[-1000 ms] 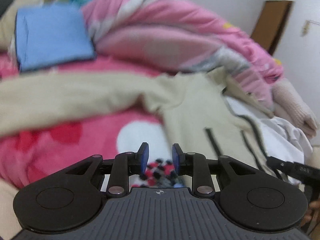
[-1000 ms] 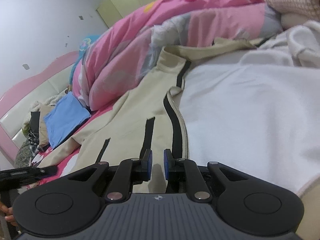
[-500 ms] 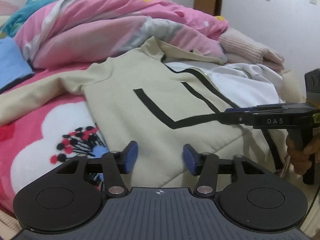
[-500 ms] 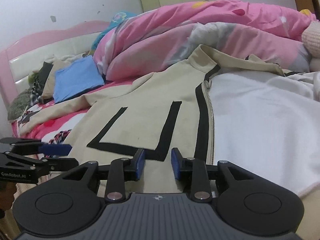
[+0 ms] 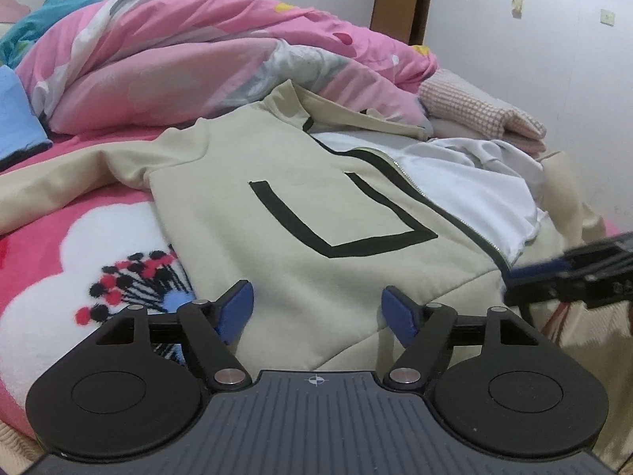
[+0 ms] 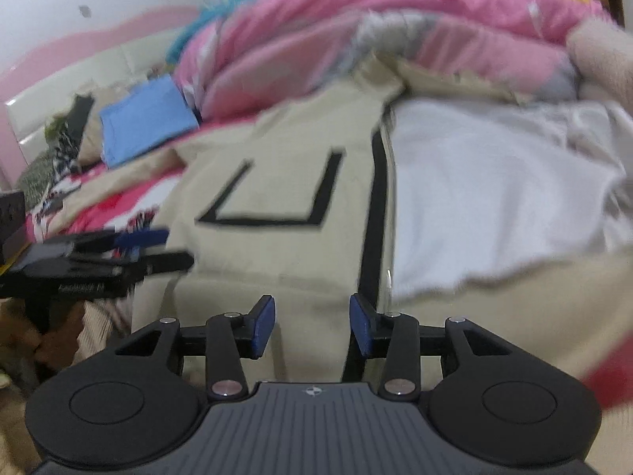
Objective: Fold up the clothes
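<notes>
Jacket (image 5: 300, 261), cream with black stripes, lies spread on the bed (image 5: 51, 253), its hem just ahead of both grippers. The left gripper (image 5: 318, 310) and right gripper (image 6: 312, 324) are each spreading wider, blue pads clear of the cloth. Beyond the collar, a pink quilt (image 5: 190, 63) is heaped.

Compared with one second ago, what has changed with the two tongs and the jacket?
Both the left tongs and the right tongs were nearly shut and are now opening, with nothing pinched between them. Both views now show the front of the beige jacket more squarely. The jacket stays spread on the pink blanket, unfolded.
</notes>
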`<state>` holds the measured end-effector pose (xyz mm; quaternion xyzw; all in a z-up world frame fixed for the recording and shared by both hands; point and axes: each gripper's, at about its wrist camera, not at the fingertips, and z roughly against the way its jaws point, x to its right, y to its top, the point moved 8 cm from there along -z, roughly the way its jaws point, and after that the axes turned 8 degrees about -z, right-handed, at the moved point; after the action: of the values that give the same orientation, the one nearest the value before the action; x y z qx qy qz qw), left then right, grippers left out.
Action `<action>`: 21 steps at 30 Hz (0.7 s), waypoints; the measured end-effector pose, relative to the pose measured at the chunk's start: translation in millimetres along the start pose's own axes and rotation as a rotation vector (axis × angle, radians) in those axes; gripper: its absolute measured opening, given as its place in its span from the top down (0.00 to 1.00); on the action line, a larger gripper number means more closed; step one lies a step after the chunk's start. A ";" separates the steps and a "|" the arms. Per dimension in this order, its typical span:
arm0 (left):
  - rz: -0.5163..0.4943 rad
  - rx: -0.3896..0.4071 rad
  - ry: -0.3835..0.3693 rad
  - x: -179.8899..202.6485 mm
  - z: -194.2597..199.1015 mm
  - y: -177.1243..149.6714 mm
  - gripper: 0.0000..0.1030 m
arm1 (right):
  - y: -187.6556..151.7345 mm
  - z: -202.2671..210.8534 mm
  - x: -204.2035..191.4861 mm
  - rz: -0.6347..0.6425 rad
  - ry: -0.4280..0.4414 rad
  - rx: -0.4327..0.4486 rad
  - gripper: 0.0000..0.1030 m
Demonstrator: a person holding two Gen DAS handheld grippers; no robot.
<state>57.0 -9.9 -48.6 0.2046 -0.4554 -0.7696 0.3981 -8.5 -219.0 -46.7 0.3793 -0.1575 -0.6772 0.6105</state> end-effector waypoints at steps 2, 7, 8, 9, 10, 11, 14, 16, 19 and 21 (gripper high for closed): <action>0.008 0.001 -0.004 -0.5 0.6 0.2 0.29 | -4.9 8.7 2.7 -0.029 -0.034 -0.023 0.48; 0.036 0.004 -0.013 -2.3 2.6 0.9 0.29 | 10.8 47.1 7.8 -0.089 -0.061 0.072 0.38; 0.036 0.003 -0.013 -1.6 2.8 1.1 0.29 | 17.0 54.8 8.9 -0.092 -0.079 0.110 0.30; 0.039 0.001 -0.013 -1.2 3.2 1.4 0.29 | 23.3 62.7 10.1 -0.095 -0.097 0.147 0.22; 0.043 -0.001 -0.014 -1.4 3.7 1.9 0.29 | 28.9 69.8 11.4 -0.098 -0.114 0.180 0.18; 0.049 -0.003 -0.015 -1.8 4.4 2.5 0.29 | 33.0 75.2 13.5 -0.107 -0.130 0.207 0.07; 0.099 -0.007 -0.035 -5.4 7.9 8.6 0.30 | 39.2 86.4 27.0 -0.188 -0.132 0.250 0.00; 0.139 -0.002 -0.053 -8.6 7.9 19.3 0.30 | 35.9 80.6 37.9 -0.317 -0.033 0.198 0.00; 0.148 -0.010 -0.048 -11.4 2.3 35.4 0.30 | 33.2 69.2 51.6 -0.458 0.031 0.166 0.00; 0.133 -0.037 -0.029 -11.5 -5.4 43.6 0.29 | 41.5 62.5 51.5 -0.430 -0.015 0.187 0.00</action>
<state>86.2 -15.3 -14.1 0.1552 -0.4593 -0.7527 0.4455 -21.6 -291.8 6.2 0.4539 -0.1400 -0.7769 0.4133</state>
